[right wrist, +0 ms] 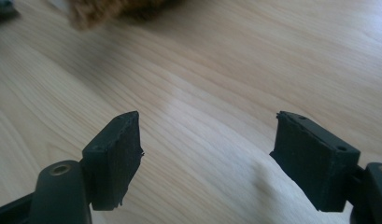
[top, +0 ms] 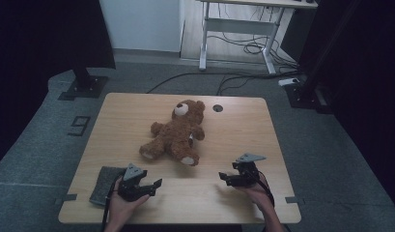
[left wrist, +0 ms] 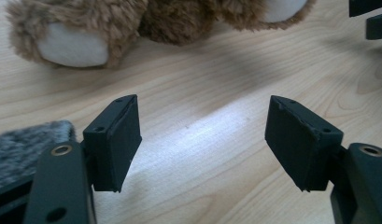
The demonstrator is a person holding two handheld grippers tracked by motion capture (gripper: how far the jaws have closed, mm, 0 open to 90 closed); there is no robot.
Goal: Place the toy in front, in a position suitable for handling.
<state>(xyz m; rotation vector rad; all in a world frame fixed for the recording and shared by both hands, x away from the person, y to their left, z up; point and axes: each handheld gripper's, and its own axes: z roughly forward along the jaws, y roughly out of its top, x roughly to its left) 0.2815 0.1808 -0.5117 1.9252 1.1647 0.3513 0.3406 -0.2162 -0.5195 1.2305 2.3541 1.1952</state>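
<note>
With both the left claw [top: 146, 186] and the right claw [top: 230, 178] held released and empty short of the teddy bear [top: 176, 133] lying mid-counter [top: 243, 130], a shallow pinch of fur alone could have been lost on lifting.

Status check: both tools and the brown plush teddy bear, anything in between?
Left tool open, empty. Right tool open, empty. Brown plush teddy bear lying mid-table, untouched. Grey felt pad beside left tool, not in the way.
</note>
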